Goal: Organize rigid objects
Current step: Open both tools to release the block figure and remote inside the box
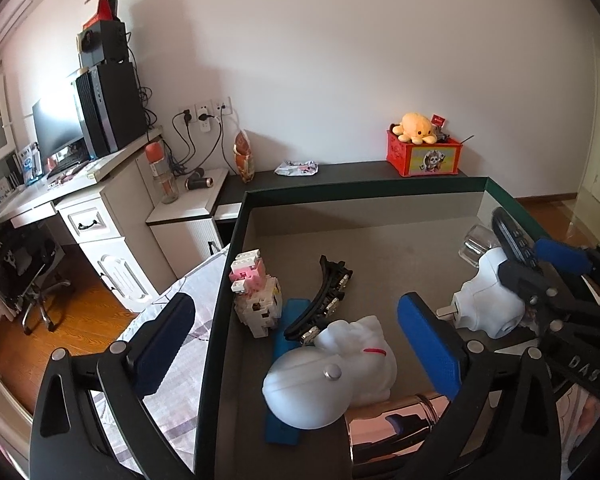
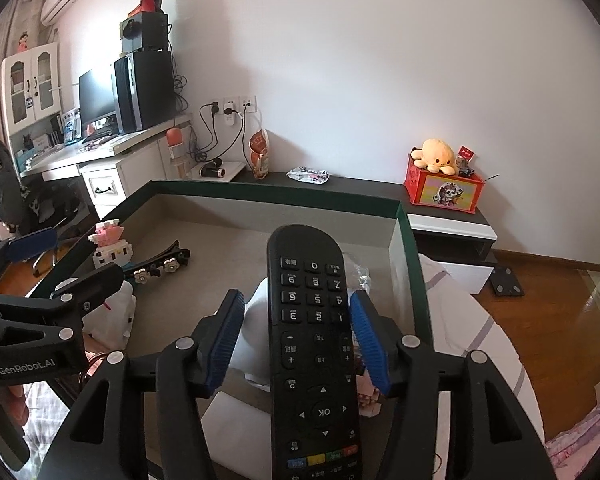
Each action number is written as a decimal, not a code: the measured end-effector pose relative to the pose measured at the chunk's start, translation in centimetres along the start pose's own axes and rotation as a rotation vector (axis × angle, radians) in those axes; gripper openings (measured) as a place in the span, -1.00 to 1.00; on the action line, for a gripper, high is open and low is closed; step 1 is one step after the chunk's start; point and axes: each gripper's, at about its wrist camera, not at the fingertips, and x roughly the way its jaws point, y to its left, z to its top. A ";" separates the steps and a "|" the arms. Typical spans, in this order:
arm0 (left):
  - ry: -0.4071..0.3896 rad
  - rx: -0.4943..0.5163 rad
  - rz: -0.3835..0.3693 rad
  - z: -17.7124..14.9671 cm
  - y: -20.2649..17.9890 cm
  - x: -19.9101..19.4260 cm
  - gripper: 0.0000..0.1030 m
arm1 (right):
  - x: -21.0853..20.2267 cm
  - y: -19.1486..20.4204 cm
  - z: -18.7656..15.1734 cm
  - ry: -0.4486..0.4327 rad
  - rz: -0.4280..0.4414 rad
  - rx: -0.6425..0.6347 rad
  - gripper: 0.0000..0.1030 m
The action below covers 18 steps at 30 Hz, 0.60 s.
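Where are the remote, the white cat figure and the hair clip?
remote (image 2: 314,344): right wrist view, middle of the keypad face.
white cat figure (image 1: 340,364): left wrist view, on its body behind the round head.
hair clip (image 1: 324,300): left wrist view, middle of the black curved bar.

The left gripper's (image 1: 296,344) frame is covering the shiny metal cylinder's (image 1: 396,420) lower end in the left wrist view. The remote control (image 2: 314,344) is running off the bottom edge of the right wrist view, hiding most of the white object (image 2: 256,320) behind it. The clear item (image 2: 360,274) beyond is showing too small to identify.
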 end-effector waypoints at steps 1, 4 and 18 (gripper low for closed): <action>-0.001 -0.002 0.002 0.0 0.0 0.0 0.99 | -0.2 -0.2 0.1 -0.009 -0.010 0.006 0.24; -0.005 -0.007 0.003 0.0 0.2 -0.1 0.99 | -0.7 -1.1 0.3 -0.034 -0.028 0.032 0.41; -0.013 0.001 0.006 0.0 0.2 -0.3 0.99 | -0.7 -1.7 0.3 -0.046 -0.034 0.051 0.61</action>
